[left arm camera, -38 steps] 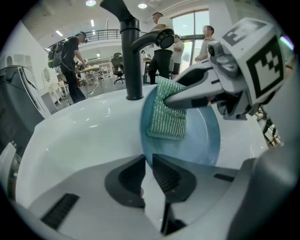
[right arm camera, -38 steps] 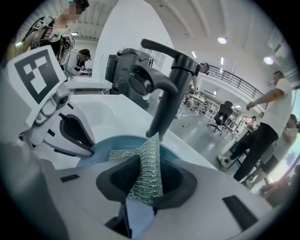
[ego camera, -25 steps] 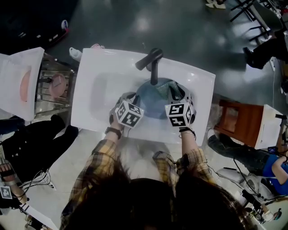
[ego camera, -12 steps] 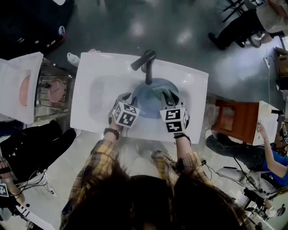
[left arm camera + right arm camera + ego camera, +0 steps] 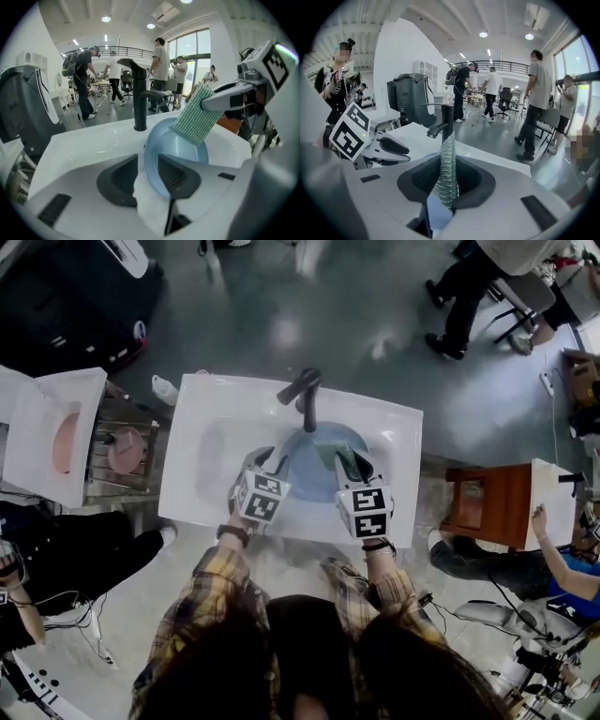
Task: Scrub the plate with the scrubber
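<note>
A light blue plate (image 5: pixel 314 463) stands tilted in the white sink (image 5: pixel 202 451), under the black faucet (image 5: pixel 302 395). My left gripper (image 5: pixel 146 177) is at the plate's (image 5: pixel 180 145) near rim. Its jaws have just been opening; the rim still lies between them, and the left pad stands off it. My right gripper (image 5: pixel 445 180) is shut on a green ribbed scrubber (image 5: pixel 447 159). In the left gripper view the scrubber (image 5: pixel 197 117) hangs from the right gripper's fingers (image 5: pixel 225 96) against the plate's upper inside face. From above, both grippers (image 5: pixel 272 463) (image 5: pixel 345 463) flank the plate.
The faucet (image 5: pixel 138 101) rises just behind the plate. A dish rack (image 5: pixel 122 451) with pink dishes and a white tray (image 5: pixel 47 427) stand left of the sink. A wooden stool (image 5: pixel 487 498) is at the right. Several people stand or sit around.
Both grippers have lifted a little over the sink, staying on either side of the plate. The head view has shifted, and people in the background have moved.
</note>
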Available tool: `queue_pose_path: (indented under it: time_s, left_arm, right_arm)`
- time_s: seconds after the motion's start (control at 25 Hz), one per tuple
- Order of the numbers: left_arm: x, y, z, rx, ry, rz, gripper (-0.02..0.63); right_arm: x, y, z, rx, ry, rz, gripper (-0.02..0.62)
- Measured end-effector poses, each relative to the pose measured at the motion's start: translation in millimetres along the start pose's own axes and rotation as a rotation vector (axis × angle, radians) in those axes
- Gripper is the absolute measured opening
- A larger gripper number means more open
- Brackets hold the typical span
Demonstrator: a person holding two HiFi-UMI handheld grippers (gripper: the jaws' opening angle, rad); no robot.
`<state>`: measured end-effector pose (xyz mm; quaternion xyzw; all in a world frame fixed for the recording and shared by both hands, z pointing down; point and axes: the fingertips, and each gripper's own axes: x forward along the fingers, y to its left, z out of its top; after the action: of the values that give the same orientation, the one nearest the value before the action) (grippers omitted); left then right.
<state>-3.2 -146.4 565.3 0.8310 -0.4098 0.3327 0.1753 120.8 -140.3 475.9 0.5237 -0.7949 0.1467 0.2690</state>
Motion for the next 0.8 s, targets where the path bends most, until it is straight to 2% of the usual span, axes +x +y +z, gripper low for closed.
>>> queue_pose_path:
  time_s: [0.24, 0.4, 0.68, 0.8]
  left_arm:
    - [-28.4, 1.0, 41.1, 0.015, -0.107, 0.020, 0.123]
    - [-56.3, 2.3, 79.8, 0.042, -0.220, 0.050, 0.123]
    - [-112.3, -4.6, 149.7, 0.019, -0.429, 0.015, 0.115]
    - [-139.7, -3.4, 174.8, 0.023, -0.516, 0.026, 0.097]
  right_arm:
    - [-28.5, -0.9, 35.3, 0.002, -0.085, 0.000, 0.100]
    - [-46.6, -1.9, 67.2, -0.014, -0.159, 0.006, 0.101]
    - [-70.5, 2.4, 123.0, -0.024, -0.307, 0.051, 0.100]
    - [-78.7, 10.0, 144.4, -0.041, -0.369, 0.073, 0.100]
